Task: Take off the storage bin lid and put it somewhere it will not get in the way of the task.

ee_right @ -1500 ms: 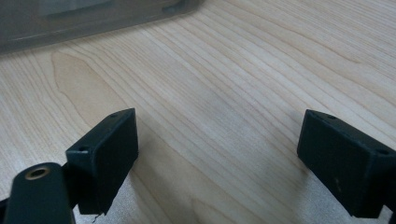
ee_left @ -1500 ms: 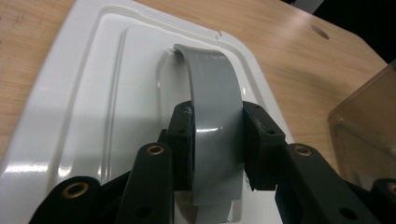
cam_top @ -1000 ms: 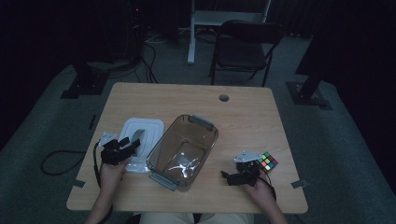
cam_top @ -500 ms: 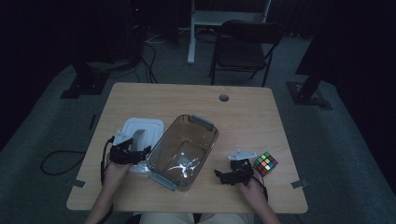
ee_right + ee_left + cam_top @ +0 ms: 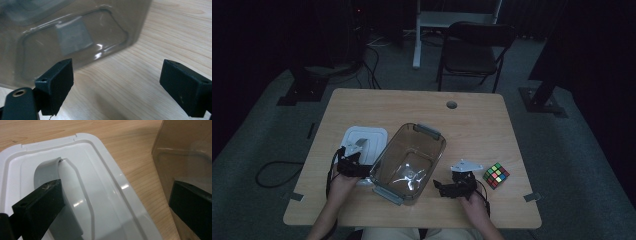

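Nearest the person, the right gripper [image 5: 451, 189] hovers with its jaws spread wide and nothing between them, pointing at the near-right wall of the clear plastic storage bin [image 5: 409, 155], which stands open in the middle of the wooden table [image 5: 472, 120]. The left gripper [image 5: 350, 159] has just been opening its jaws; they now stand wide and released over the white lid [image 5: 82, 195], with one pad just beside the lid's grey handle [image 5: 50, 185] and the other pad against the bin's left wall, gripping nothing. The lid lies flat on the table, touching or just beside the bin's left side. To lift it cleanly, I would centre the jaws across the grey handle, clear of the bin wall, and close firmly only when both pads bracket it; a grip on the smooth rim would likely slip. The free right gripper could steady the bin. A colour puzzle cube [image 5: 496, 175] sits just right of the right gripper, apart from the bin.
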`<state>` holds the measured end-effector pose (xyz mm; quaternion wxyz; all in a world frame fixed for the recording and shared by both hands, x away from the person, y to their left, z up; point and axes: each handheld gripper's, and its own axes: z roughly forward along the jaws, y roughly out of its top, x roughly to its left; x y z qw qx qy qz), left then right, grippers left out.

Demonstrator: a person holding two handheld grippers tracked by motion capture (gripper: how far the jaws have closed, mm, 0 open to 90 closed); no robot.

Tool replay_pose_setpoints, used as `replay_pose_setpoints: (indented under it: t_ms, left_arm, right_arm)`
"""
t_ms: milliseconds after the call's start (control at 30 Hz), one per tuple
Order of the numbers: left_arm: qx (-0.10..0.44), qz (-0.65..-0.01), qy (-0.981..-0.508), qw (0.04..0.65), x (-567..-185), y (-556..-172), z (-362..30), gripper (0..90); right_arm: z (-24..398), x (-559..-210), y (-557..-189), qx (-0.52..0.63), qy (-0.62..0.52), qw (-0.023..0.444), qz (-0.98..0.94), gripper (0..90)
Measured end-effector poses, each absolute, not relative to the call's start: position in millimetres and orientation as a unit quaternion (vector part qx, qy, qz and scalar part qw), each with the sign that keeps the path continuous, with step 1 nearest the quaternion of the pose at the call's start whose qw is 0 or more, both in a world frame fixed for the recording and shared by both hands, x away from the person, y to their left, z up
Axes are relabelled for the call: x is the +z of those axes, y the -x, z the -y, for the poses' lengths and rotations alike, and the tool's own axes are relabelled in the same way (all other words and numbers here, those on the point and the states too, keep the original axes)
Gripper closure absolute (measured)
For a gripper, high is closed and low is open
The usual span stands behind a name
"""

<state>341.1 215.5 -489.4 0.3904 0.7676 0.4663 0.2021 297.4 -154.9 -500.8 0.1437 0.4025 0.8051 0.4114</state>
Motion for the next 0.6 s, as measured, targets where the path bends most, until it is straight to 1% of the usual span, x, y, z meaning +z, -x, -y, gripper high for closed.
replay_pose_setpoints:
  t_ms: [200, 233, 367, 533, 600]
  left_arm:
    - [0.187, -0.459, -0.780, 0.382, -492, -341, -204, 0.9]
    - [0.186, -0.458, -0.781, 0.383, -492, -341, -203, 0.9]
    - [0.178, -0.453, -0.786, 0.381, -495, -340, -197, 0.9]
    - [0.168, -0.444, -0.793, 0.381, -496, -340, -188, 0.9]
    - [0.177, -0.442, -0.796, 0.373, -495, -341, -183, 0.9]
  right_arm:
    - [149, -501, -298, 0.412, -0.396, 0.139, -0.809, 11.5]
    - [149, -501, -298, 0.409, -0.397, 0.146, -0.808, 11.5]
    - [154, -501, -301, 0.413, -0.401, 0.140, -0.805, 11.6]
    - [159, -496, -304, 0.410, -0.399, 0.158, -0.805, 11.9]
    - [162, -493, -307, 0.410, -0.402, 0.163, -0.802, 11.9]
